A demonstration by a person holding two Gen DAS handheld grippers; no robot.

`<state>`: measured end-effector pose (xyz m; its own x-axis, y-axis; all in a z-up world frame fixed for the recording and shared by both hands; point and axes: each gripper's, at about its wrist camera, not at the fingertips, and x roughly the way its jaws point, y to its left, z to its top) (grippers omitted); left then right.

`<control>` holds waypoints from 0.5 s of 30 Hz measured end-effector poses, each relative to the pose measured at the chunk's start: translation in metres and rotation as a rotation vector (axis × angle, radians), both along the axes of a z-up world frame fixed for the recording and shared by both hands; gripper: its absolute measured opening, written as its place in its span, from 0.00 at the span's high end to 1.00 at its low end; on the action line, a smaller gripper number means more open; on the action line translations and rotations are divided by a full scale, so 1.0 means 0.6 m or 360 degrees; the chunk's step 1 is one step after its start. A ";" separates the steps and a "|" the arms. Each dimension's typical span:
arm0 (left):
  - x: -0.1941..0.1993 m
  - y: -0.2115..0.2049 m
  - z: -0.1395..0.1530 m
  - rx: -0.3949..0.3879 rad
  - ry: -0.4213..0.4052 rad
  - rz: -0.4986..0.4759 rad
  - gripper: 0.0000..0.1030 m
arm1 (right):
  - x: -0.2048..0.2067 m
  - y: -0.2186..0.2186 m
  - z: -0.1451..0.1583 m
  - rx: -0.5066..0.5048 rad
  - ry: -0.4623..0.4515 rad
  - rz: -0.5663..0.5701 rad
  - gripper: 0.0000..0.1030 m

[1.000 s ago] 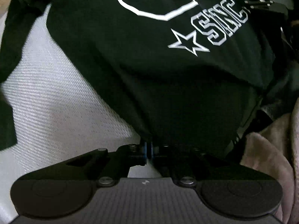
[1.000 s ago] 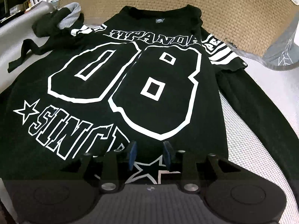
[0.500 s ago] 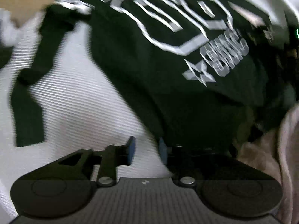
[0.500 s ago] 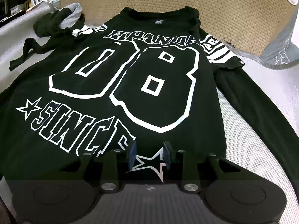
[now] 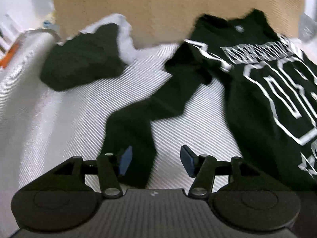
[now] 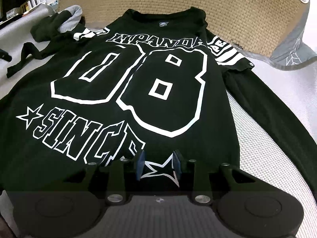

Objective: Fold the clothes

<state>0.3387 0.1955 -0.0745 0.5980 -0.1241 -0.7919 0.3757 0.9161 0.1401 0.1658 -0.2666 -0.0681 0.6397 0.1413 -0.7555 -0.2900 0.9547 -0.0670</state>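
A black long-sleeved shirt (image 6: 158, 91) with a white "08" and "SINCE" print lies spread face up on a white mesh cushion (image 6: 267, 138). My right gripper (image 6: 158, 165) hovers at the shirt's lower hem, jaws partly apart, the printed star showing between its pads. I see no pinch on the cloth. My left gripper (image 5: 156, 161) is over the shirt's left sleeve (image 5: 138, 123), which runs crooked across the cushion (image 5: 59, 119). Its jaws are opening. The cuff end lies below them, near the left pad (image 5: 125, 159), untouched. The shirt's body (image 5: 267, 99) is to the right.
A dark bundled garment with a pale lining (image 5: 83, 59) sits at the back left (image 6: 57, 25). A tan woven backrest (image 6: 237, 10) rises behind the shirt. A grey cushion (image 6: 293, 55) lies at the back right. The right sleeve (image 6: 277, 109) stretches along the cushion's right side.
My left gripper let go of the shirt's lower edge, opened, and swung left and up to the left sleeve. The right gripper stayed put; the shirt settled slightly flatter.
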 end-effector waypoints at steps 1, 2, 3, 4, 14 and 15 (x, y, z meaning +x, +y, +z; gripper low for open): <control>0.008 0.001 -0.004 0.0003 -0.0026 0.0016 0.43 | 0.000 0.000 0.000 0.0003 0.0000 -0.0004 0.66; 0.015 0.002 -0.009 0.0006 -0.0050 0.0030 0.43 | 0.000 -0.001 0.000 0.0006 -0.0001 -0.0009 0.66; 0.023 0.002 -0.013 0.0009 -0.0075 0.0045 0.43 | 0.000 -0.001 -0.001 0.0010 -0.0002 -0.0015 0.66; 0.030 0.003 -0.017 0.0012 -0.0100 0.0059 0.43 | -0.001 -0.001 -0.001 0.0013 -0.0003 -0.0019 0.66; 0.079 0.001 -0.061 0.0208 -0.0173 0.0025 0.50 | -0.002 0.000 -0.001 0.0024 -0.0009 -0.0041 0.65; 0.082 0.001 -0.065 0.0228 -0.0168 0.0019 0.57 | -0.002 0.000 -0.002 0.0024 -0.0009 -0.0040 0.65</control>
<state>0.3881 0.1961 -0.1138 0.6796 -0.0070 -0.7335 0.3414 0.8881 0.3078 0.1645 -0.2668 -0.0690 0.6474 0.1364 -0.7498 -0.2655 0.9626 -0.0542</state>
